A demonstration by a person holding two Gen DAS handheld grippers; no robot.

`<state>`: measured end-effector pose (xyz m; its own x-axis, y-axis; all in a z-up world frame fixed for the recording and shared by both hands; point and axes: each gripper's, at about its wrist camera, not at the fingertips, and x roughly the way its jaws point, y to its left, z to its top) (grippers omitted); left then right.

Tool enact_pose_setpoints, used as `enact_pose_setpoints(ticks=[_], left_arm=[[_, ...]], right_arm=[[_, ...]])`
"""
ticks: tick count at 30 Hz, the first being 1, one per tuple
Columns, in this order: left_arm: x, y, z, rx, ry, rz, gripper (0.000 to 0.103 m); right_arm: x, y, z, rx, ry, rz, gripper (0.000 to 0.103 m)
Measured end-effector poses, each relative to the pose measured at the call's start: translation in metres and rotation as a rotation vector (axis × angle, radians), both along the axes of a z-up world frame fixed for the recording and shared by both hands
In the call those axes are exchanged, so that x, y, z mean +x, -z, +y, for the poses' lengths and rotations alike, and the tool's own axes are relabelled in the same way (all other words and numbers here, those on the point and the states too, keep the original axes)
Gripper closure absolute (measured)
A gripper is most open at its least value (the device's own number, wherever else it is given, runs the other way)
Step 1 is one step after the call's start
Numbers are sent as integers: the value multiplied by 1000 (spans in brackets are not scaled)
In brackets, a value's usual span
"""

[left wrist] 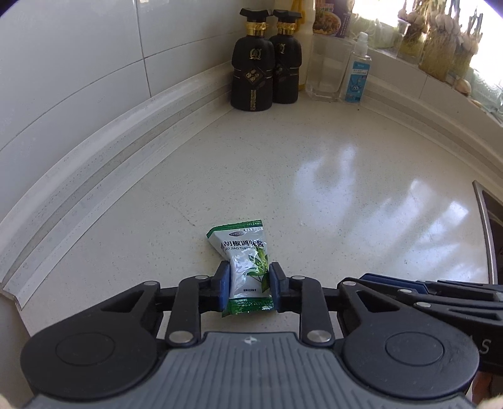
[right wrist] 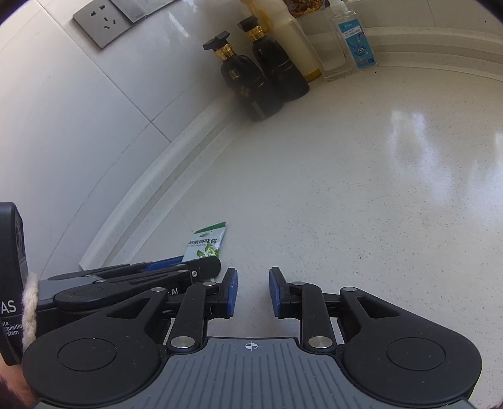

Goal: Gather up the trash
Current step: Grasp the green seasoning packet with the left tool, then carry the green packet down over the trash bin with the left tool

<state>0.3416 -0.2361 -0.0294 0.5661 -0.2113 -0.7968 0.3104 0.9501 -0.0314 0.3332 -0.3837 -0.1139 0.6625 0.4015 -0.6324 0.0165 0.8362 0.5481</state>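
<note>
A small green-and-white sauce sachet lies on the pale stone counter. My left gripper is shut on its near half, one blue pad pressing on each long side. In the right wrist view the sachet sticks out beyond the left gripper's fingers. My right gripper hovers just to the right of it, open by a narrow gap with only bare counter between its pads. Its fingers also show at the right edge of the left wrist view.
Two black bottles with gold collars stand in the back corner, beside a clear glass container and a small spray bottle. A sink rim lies at the right. A wall socket sits on the tiled wall.
</note>
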Motion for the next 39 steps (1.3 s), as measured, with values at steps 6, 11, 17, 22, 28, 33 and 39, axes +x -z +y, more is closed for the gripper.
enact_pose_setpoints(ticks=[6, 11, 17, 22, 28, 33, 39], left_arm=[[-1, -10, 5, -42, 2, -10, 94], [-5, -14, 6, -55, 8, 2, 96], [-19, -20, 16, -101, 8, 16, 97], [-36, -29, 30, -132, 13, 20, 98], [-56, -37, 60, -162, -9, 29, 98], [-76, -37, 91, -171, -42, 42, 98], [-102, -26, 132, -159, -95, 70, 98]], right_arm=[[-3, -3, -3, -2, 11, -3, 70], [-8, -6, 1, -5, 6, -2, 66], [-19, -18, 7, -1, 2, -10, 54], [-30, -30, 17, -5, -21, -22, 49], [-46, -37, 39, 18, -43, -20, 49], [-62, -39, 72, 28, -99, -21, 44], [-84, -33, 124, 19, -190, -7, 42]])
